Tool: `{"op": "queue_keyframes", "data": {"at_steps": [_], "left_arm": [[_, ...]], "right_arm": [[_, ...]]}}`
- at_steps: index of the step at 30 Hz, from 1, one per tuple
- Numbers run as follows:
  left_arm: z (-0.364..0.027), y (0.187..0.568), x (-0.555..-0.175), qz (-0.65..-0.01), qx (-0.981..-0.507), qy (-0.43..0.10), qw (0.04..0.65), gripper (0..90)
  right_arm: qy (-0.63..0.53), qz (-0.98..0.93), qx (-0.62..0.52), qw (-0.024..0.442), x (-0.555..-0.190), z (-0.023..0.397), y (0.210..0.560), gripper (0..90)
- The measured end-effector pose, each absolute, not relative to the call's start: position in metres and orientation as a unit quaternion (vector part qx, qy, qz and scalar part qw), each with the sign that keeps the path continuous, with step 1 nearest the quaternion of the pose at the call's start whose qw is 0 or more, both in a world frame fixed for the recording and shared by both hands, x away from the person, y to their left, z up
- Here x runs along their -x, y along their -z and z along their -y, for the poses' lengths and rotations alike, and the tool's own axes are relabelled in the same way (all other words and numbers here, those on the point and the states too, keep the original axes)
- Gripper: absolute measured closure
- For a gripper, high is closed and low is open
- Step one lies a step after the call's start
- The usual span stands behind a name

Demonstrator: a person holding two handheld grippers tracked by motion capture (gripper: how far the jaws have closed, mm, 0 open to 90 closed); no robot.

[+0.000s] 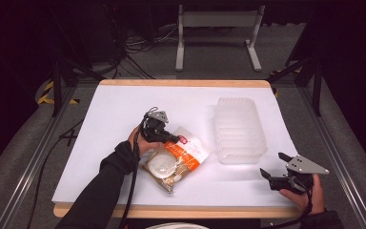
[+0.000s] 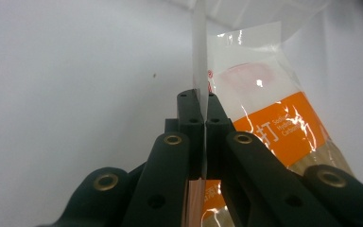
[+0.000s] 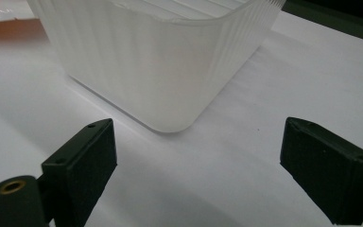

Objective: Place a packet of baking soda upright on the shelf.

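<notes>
A clear plastic packet with an orange label and white round pieces inside lies near the middle of the white table cover. My left gripper is shut on the packet's top sealed edge. In the left gripper view the two jaws meet on the thin clear strip of the packet, with the left gripper pinching it. A translucent ribbed container stands to the right of the packet. My right gripper rests open near the front right corner, nothing between its jaws. Just ahead of the right gripper is the container's rounded corner.
The white sheet covers a wooden-edged table. A metal stand and cables lie on the floor behind. Dark frame rails run along both sides. A pale rim shows at the bottom edge.
</notes>
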State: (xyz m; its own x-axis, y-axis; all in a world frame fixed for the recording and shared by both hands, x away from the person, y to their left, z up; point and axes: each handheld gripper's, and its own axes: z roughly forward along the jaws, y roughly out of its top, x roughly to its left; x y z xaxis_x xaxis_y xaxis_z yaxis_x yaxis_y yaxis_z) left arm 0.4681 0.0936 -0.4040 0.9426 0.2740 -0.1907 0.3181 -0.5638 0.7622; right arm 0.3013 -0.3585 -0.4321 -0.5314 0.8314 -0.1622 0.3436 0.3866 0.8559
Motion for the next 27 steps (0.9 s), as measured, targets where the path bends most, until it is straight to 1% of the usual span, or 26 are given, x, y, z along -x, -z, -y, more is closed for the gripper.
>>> {"op": "queue_keyframes", "data": {"at_steps": [4, 7, 9, 12, 17, 18, 27], "left_arm": [[-0.102, 0.385, -0.451, -0.148, -0.872, -0.002, 0.467, 89.9], [-0.110, 0.359, -0.428, -0.137, -0.848, -0.044, 0.510, 90.0], [-0.111, 0.355, -0.424, -0.137, -0.843, -0.053, 0.517, 90.0], [-0.117, 0.336, -0.409, -0.129, -0.823, -0.079, 0.548, 90.0], [-0.114, 0.324, -0.397, -0.122, -0.815, -0.095, 0.559, 90.0], [-0.111, 0.323, -0.394, -0.122, -0.813, -0.105, 0.560, 90.0], [-0.103, 0.318, -0.392, -0.116, -0.809, -0.103, 0.568, 90.0]], "right_arm": [[-0.406, -0.774, -0.380, 0.303, -0.301, 0.359, 0.432, 12.2], [-0.404, -0.775, -0.379, 0.304, -0.301, 0.359, 0.432, 12.2], [-0.405, -0.774, -0.379, 0.305, -0.301, 0.359, 0.431, 12.2], [-0.405, -0.775, -0.379, 0.304, -0.301, 0.359, 0.431, 12.2], [-0.406, -0.773, -0.380, 0.306, -0.301, 0.360, 0.431, 12.2], [-0.406, -0.772, -0.381, 0.306, -0.301, 0.360, 0.431, 12.2], [-0.404, -0.773, -0.382, 0.306, -0.301, 0.359, 0.432, 12.2]]}}
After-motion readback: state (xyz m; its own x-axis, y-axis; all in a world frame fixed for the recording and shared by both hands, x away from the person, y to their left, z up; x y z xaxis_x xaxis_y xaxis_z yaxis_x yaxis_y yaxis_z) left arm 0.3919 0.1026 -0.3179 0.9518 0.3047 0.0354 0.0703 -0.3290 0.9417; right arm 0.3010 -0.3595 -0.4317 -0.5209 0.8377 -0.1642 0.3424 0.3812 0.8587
